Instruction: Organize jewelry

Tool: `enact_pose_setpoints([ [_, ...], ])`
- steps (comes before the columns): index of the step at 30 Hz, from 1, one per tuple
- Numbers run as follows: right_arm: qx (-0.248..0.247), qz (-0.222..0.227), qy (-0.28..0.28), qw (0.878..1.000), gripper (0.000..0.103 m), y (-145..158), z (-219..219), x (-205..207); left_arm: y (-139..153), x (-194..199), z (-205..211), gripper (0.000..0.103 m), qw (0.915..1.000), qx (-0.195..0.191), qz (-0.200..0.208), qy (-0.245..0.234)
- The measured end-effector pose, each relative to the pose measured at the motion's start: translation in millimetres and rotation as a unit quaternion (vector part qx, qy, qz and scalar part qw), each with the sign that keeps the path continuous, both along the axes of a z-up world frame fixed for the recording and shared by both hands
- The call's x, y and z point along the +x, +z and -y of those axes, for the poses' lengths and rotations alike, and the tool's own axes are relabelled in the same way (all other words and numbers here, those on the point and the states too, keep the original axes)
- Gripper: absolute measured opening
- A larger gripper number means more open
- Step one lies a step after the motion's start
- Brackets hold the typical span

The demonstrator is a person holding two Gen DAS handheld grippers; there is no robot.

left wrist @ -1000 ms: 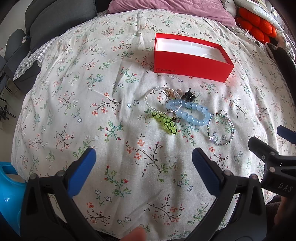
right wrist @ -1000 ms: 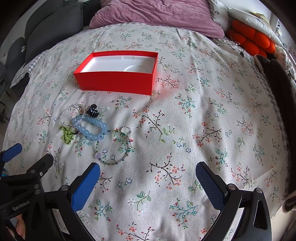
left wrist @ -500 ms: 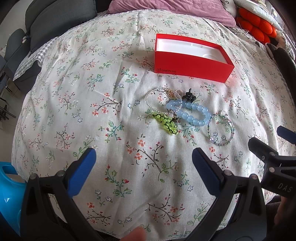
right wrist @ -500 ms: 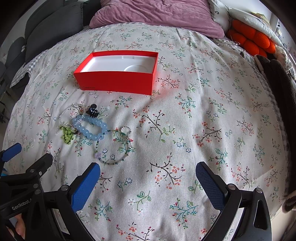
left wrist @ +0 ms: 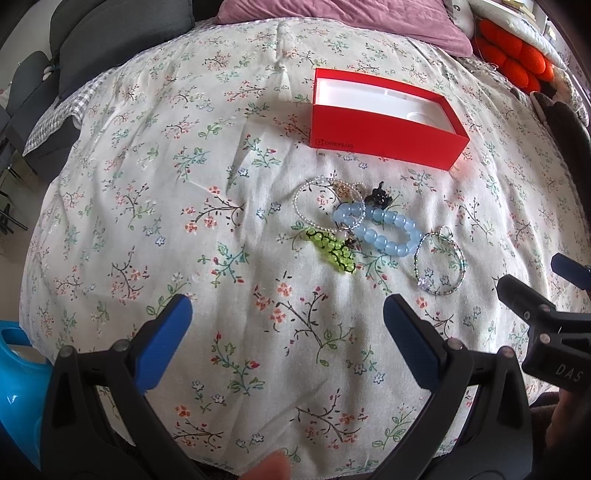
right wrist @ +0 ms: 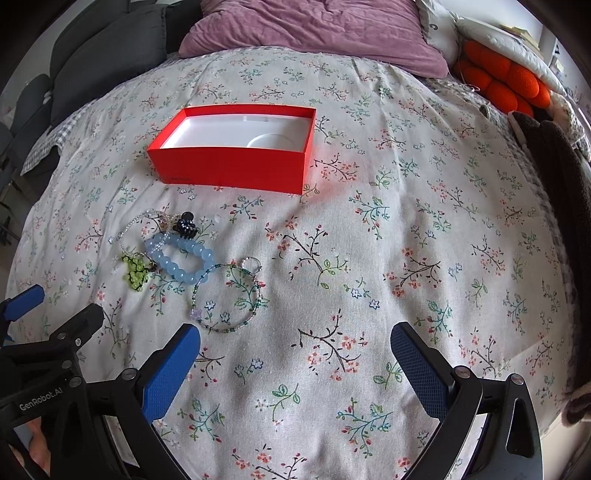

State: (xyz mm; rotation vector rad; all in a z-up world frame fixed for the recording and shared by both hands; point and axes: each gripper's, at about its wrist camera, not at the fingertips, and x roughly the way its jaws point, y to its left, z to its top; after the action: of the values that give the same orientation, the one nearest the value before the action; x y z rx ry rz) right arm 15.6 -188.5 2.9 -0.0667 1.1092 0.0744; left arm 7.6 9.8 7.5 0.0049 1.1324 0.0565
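An open red box (left wrist: 384,127) with a white inside stands on the floral bedspread; it also shows in the right wrist view (right wrist: 236,162). In front of it lies a cluster of jewelry: a light blue bead bracelet (left wrist: 384,232) (right wrist: 181,260), a green bead piece (left wrist: 334,251) (right wrist: 136,273), a clear bead bracelet (left wrist: 314,206), a small black piece (left wrist: 378,195) (right wrist: 184,227) and a thin beaded ring-shaped bracelet (left wrist: 439,264) (right wrist: 229,295). My left gripper (left wrist: 288,332) is open and empty, short of the cluster. My right gripper (right wrist: 295,354) is open and empty, to the right of the thin bracelet.
A purple pillow (right wrist: 314,29) lies at the head of the bed. Orange cushions (right wrist: 502,85) and a dark blanket (right wrist: 554,177) are at the right. Dark grey cushions (left wrist: 110,33) are at the far left. A blue plastic object (left wrist: 18,369) sits at the lower left.
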Motion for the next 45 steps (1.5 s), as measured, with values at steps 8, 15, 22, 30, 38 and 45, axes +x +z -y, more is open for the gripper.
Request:
enact_pose_setpoints([
  [8,0.023,-0.017,0.001,1.000,0.103,4,7,13,13,12,-6,0.103,0.9994,-0.027,-0.010,-0.019],
  [15,0.040,-0.051,0.009,0.998,0.103,7,9,37,14,43,-14,0.100,0.9972,-0.039,-0.039,-0.051],
  [22,0.056,-0.074,0.018,0.995,0.102,-6,8,57,-18,72,-30,0.082,0.9938,-0.089,-0.052,-0.041],
  [30,0.093,-0.122,0.022,0.988,0.082,-31,5,72,-45,93,-34,0.051,0.9847,-0.147,-0.082,-0.044],
  [38,0.078,-0.152,0.040,0.984,0.063,-57,-13,73,-48,100,-31,0.034,0.9871,-0.142,-0.070,-0.027],
  [45,0.032,-0.138,0.053,0.988,0.045,-65,-29,66,-50,103,-32,0.008,0.9880,-0.137,-0.070,-0.018],
])
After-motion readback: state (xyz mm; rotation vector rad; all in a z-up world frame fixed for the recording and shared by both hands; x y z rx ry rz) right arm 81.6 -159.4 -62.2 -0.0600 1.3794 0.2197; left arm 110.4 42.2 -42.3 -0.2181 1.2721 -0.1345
